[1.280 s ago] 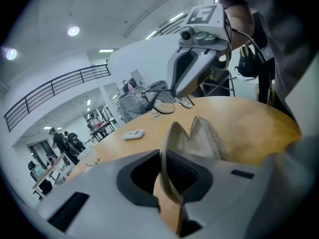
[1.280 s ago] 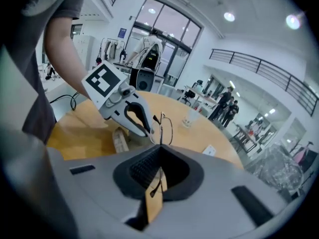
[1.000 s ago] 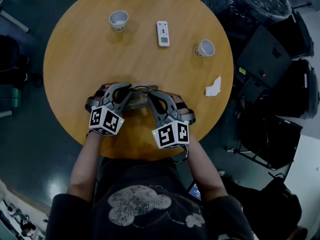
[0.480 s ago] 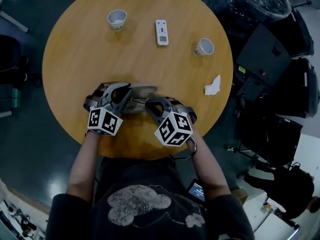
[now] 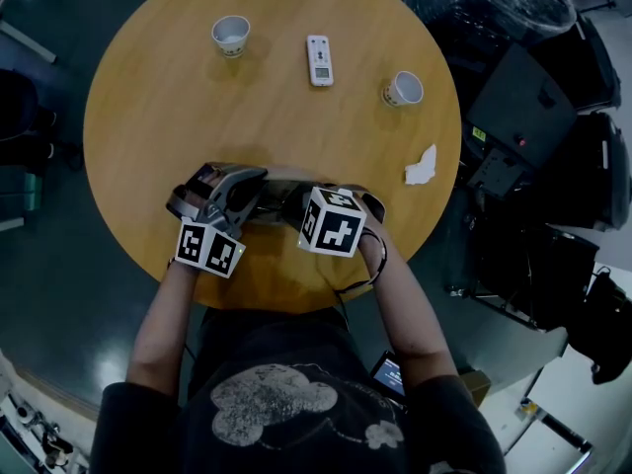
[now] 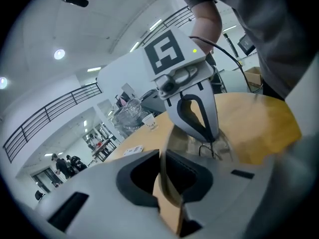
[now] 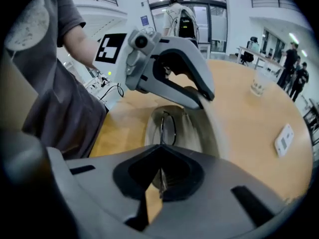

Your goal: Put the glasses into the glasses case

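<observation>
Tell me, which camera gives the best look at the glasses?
The right gripper view: the glasses are held by the right gripper, with one lens clear against the open glasses case. The left gripper view catches only a bit of dark frame. In the head view I cannot make them out.

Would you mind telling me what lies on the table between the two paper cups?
A white remote control lies flat between the left-hand cup and the right-hand cup, touching neither; the head view shows this.
</observation>
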`<state>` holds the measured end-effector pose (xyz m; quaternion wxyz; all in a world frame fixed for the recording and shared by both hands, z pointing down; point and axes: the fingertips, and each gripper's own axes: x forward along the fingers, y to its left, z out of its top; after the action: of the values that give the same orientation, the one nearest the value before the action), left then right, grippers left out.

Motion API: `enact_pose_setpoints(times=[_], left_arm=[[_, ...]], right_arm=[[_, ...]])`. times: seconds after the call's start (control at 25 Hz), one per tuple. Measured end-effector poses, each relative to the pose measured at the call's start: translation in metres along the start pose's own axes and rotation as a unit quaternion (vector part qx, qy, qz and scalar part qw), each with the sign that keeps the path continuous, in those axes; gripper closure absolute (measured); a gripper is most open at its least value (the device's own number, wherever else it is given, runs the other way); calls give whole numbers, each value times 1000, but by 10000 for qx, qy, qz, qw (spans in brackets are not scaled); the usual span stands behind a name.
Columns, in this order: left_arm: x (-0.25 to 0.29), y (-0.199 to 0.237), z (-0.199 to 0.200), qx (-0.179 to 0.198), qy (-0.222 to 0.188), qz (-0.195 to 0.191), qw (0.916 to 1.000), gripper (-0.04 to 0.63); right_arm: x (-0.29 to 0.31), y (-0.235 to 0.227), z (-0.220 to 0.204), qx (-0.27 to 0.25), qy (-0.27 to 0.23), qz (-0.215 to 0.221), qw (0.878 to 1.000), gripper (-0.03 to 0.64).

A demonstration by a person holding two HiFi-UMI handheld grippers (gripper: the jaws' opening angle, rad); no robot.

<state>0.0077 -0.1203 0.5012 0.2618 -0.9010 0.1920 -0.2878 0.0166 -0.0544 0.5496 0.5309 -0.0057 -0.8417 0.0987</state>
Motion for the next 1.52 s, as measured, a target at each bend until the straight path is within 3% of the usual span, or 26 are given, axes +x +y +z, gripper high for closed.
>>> enact_pose_setpoints(times=[0.12,0.52,0.76,1.0,1.2,1.52], left_arm=[[0,-1,0,-77,6,23,10000,554],[0,-5,-2,-168,2,-21,9999,554],[1,-9,-3,-229,11,-97,9997,554],[4,-10,-4,-357,28,-78,9993,554],[5,-9,-7,-450,52,-75,9989,554],[8,-8,-9,-898,48,-194,9958,552]], right_arm=[[2,-8,0,117,54,-193,9997,629],[7,-30,-1,291,-210,-1913,9809,612],[1,-27,-2,385,-472,-2164,9744,589],[-8,-29,-3,449,-752,-2578,9622,517],[-19,-24,4,640,-1122,-2602,9569,508],[-38,-15,0,875,-1365,-2778,9469,501]])
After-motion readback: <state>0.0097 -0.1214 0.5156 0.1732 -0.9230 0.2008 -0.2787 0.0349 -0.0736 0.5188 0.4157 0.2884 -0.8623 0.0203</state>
